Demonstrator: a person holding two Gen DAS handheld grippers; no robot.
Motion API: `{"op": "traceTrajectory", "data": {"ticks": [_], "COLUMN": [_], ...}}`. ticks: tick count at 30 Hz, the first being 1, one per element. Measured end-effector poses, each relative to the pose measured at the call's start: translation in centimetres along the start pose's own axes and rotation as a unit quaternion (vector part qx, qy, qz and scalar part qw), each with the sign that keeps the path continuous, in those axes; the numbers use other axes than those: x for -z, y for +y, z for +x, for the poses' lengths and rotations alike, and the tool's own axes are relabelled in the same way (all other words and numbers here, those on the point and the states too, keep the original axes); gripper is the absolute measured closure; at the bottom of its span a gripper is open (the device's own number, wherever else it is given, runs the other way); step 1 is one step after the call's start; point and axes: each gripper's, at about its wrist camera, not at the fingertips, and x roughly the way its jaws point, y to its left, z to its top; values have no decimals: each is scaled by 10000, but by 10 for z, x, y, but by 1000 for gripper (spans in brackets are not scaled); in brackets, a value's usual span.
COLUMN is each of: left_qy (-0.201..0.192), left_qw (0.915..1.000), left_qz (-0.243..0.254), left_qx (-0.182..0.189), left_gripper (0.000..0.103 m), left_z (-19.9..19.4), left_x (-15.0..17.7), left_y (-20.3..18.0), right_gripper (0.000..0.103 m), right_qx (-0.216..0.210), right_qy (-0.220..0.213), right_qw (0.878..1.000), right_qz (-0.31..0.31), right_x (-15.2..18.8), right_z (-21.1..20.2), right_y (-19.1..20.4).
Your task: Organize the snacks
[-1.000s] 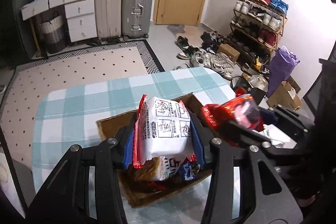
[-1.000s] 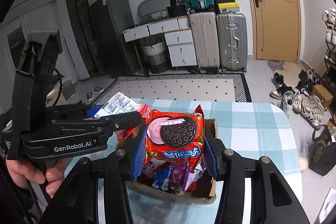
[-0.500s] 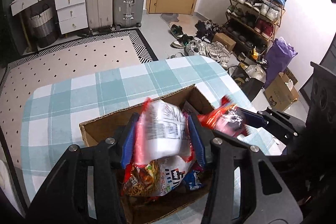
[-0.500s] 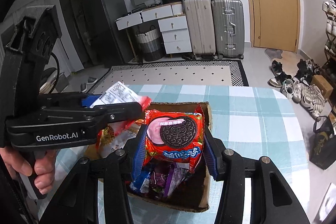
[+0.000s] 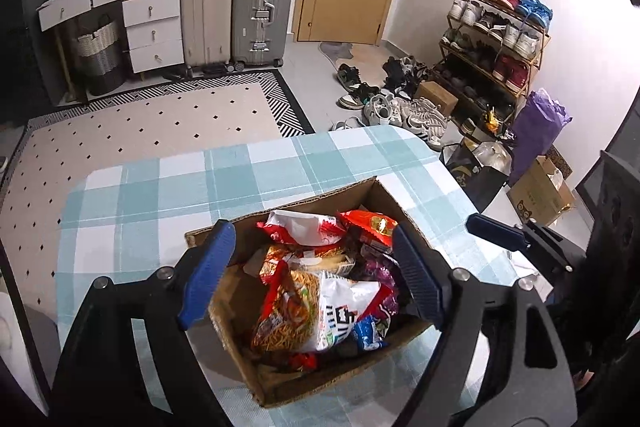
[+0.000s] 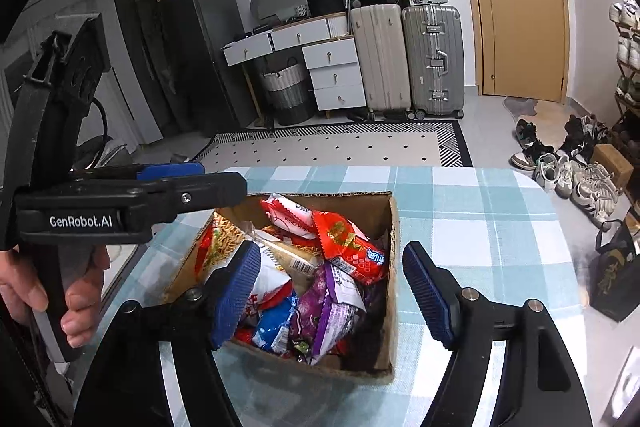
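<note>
On my feeds a table with a teal-and-white checked cloth (image 5: 168,187) carries an open brown cardboard box (image 6: 394,227), and the crinkly foil snack packets (image 5: 320,299) lie heaped inside it. My left gripper (image 5: 312,275) hangs over the box with its blue pads spread wide and bare. My right gripper (image 6: 334,291) is likewise spread apart and holds nothing.

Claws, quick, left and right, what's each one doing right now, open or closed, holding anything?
Left claw: open, holding nothing, above the cardboard box.
Right claw: open, holding nothing, above the same box.
</note>
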Motion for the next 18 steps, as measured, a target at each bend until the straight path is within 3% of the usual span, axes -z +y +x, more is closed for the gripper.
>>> {"op": "traceTrajectory", "data": {"ticks": [12,18], "left_qy": [-464,-816], "left_qw": [9983,9952], "left_qz": [-46,84], "left_qx": [-340,-541], "left_gripper": [20,9], "left_z": [-73,-120], "left_x": [12,22], "left_y": [-10,-21], "right_gripper": [23,18], "right_qx": [90,190], "right_qy": [-543,-994], "right_qw": [9984,9941], "right_qz": [-148,-400], "right_x": [-9,-9], "right_z": [-66,-109], "right_y": [28,49]}}
